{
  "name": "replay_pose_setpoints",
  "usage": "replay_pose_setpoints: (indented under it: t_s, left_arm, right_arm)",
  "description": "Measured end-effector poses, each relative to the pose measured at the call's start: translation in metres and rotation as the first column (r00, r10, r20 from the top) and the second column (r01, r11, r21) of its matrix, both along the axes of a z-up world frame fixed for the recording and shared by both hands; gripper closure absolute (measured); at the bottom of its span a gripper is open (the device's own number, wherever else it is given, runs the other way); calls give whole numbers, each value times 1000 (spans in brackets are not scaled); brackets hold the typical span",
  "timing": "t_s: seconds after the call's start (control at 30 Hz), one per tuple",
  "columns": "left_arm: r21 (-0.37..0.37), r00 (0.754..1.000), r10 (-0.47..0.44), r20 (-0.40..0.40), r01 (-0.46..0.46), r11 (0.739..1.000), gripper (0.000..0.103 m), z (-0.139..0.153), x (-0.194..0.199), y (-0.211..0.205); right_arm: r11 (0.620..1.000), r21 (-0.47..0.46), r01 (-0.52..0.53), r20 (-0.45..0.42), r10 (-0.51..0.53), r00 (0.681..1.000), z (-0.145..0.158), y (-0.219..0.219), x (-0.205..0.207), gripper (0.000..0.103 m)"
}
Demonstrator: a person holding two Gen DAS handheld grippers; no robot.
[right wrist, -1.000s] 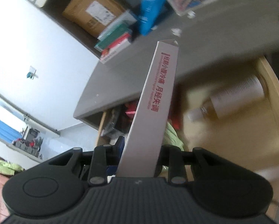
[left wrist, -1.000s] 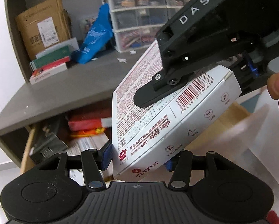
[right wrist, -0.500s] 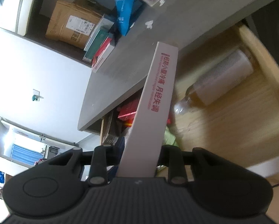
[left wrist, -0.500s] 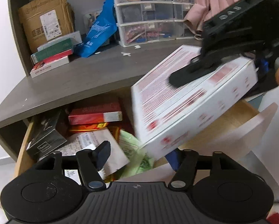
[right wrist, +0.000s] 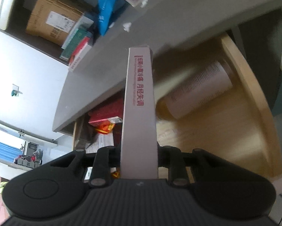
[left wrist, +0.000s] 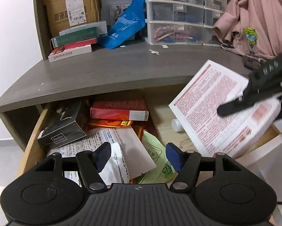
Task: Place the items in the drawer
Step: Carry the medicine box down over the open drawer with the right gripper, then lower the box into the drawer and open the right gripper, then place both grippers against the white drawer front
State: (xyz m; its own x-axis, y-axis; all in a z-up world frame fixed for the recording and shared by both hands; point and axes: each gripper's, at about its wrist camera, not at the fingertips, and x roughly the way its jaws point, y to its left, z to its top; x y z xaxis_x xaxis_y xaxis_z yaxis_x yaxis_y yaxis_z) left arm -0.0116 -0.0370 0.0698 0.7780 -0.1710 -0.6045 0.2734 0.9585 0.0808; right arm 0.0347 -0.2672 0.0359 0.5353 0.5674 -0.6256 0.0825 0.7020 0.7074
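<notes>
Handover done: the left tool (left wrist: 138, 157), clamped on the white box (left wrist: 223, 113) a second ago, now has its blue pads apart with nothing between them, and hangs over the cluttered left half of the open drawer (left wrist: 34, 131). The box is carried by the right tool (right wrist: 139, 162) alone, whose pads are pinched on its narrow sides; in the right wrist view it stands edge-on straight out from the tool, red print down its spine. It has moved from in front of the left camera to the right and lower, and now hangs tilted above the right part of the drawer, not touching the floor as far as I can tell. So the placing step looks close: what remains is lowering and letting go. In the way: a bottle (right wrist: 197, 88) with a pale label lies on its side on the bare wood at the right, its white cap (left wrist: 175, 125) showing just under the box's lower corner, so a flat landing may hit it. The left half is full: black carton (left wrist: 62, 126), red box (left wrist: 120, 111), orange packet (left wrist: 110, 123), printed paper sheets (left wrist: 120, 141), green pouch (left wrist: 156, 156). The desk (left wrist: 112, 71) overhangs the drawer's back, limiting how far in the box can go. On the desk, well clear: a cardboard carton (left wrist: 71, 7), stacked slim boxes (left wrist: 75, 43), a blue bag (left wrist: 124, 30), clear organiser drawers (left wrist: 178, 13) and a pink garment (left wrist: 257, 18).
</notes>
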Motion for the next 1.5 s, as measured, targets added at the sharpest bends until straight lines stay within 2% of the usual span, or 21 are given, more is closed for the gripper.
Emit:
replay_pose_setpoints:
  t_s: [0.07, 0.2, 0.23, 0.27, 0.33, 0.43, 0.53, 0.7, 0.9, 1.07, 1.17, 1.33, 1.43, 1.5]
  left_arm:
    - [-5, 1000, 2, -3, -2, 1000, 36, 0, 1, 1]
    - [-7, 1000, 0, -2, 0, 1000, 36, -1, 2, 0]
    - [-8, 1000, -2, 1, 2, 1000, 36, 0, 1, 0]
    - [-9, 1000, -4, 4, 4, 1000, 36, 1, 1, -1]
    - [-11, 1000, -6, 10, 6, 1000, 36, 2, 0, -1]
    - [-18, 1000, 0, 12, 0, 1000, 36, 4, 1, 1]
    - [-24, 1000, 6, 13, -6, 1000, 36, 4, 2, 4]
    - [-30, 1000, 11, 18, -11, 999, 36, 6, 1, 6]
    - [-32, 999, 22, 27, -22, 999, 36, 8, 0, 11]
    - [-42, 998, 51, 45, -49, 998, 34, 15, -4, 21]
    - [-49, 995, 77, 61, -74, 996, 23, 21, -9, 30]
    - [-66, 987, 129, 98, -123, 990, 9, 28, -30, 53]
    - [-78, 983, 145, 109, -137, 987, 8, 30, -45, 66]
    - [-80, 981, 154, 115, -145, 986, 7, 29, -56, 74]
  right_arm:
    - [1000, 19, 7, -16, -7, 1000, -6, -1, -2, 78]
    - [1000, -29, -1, -43, 0, 999, -9, 1, 4, 75]
    - [999, -43, -4, -50, 1, 999, -9, 1, 6, 67]
    - [995, -99, 9, -50, -14, 999, -7, 3, 7, 60]
    - [967, -251, 49, -23, -56, 998, 1, 7, 6, 39]
    - [930, -354, 103, 31, -98, 995, 12, 7, 3, 31]
    - [920, -372, 123, 69, -105, 992, 22, 5, -1, 29]
    - [876, -452, 166, 162, -102, 981, 41, 8, -7, 28]
    - [848, -514, 128, 182, -38, 983, 41, 20, -8, 28]
    - [840, -530, 116, 178, -24, 984, 43, 24, -16, 28]
    - [833, -541, 120, 190, -18, 982, 48, 25, -28, 28]
    - [822, -555, 128, 209, -11, 978, 54, 19, -59, 16]
    - [816, -561, 142, 220, -18, 975, 53, 15, -84, 15]
    - [795, -586, 158, 230, -24, 973, 50, 15, -99, 14]
